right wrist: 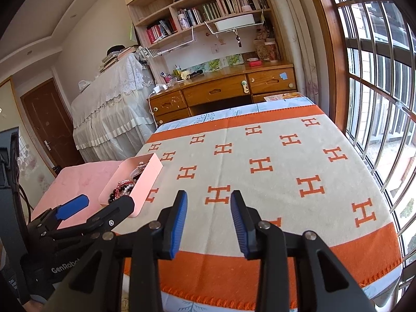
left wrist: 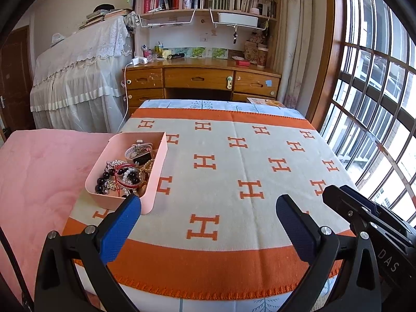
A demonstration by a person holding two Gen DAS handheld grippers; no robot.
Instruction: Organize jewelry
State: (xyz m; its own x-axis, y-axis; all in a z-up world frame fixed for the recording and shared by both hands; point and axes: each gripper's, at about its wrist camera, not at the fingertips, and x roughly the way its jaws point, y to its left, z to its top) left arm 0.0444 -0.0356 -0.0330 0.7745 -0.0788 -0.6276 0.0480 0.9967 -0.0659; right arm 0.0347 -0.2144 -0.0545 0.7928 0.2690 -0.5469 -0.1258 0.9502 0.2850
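Note:
A pink tray [left wrist: 159, 174] stands on the left part of the orange-and-cream H-pattern blanket [left wrist: 234, 156]. It holds a tangle of jewelry [left wrist: 124, 171]: bead bracelets, pearls and a watch. My left gripper [left wrist: 208, 205] is open and empty, its left finger just in front of the tray's near corner. My right gripper [right wrist: 208, 202] is open and empty above the blanket's front part, right of the tray [right wrist: 145, 179]. The left gripper [right wrist: 104, 202] also shows in the right wrist view, beside the tray.
A pink quilt [left wrist: 39, 171] lies left of the blanket. A wooden desk [left wrist: 202, 78] with drawers and bookshelves stands behind the table. A lace-covered piece of furniture [left wrist: 78, 78] is at the back left. A barred window [left wrist: 377, 91] runs along the right.

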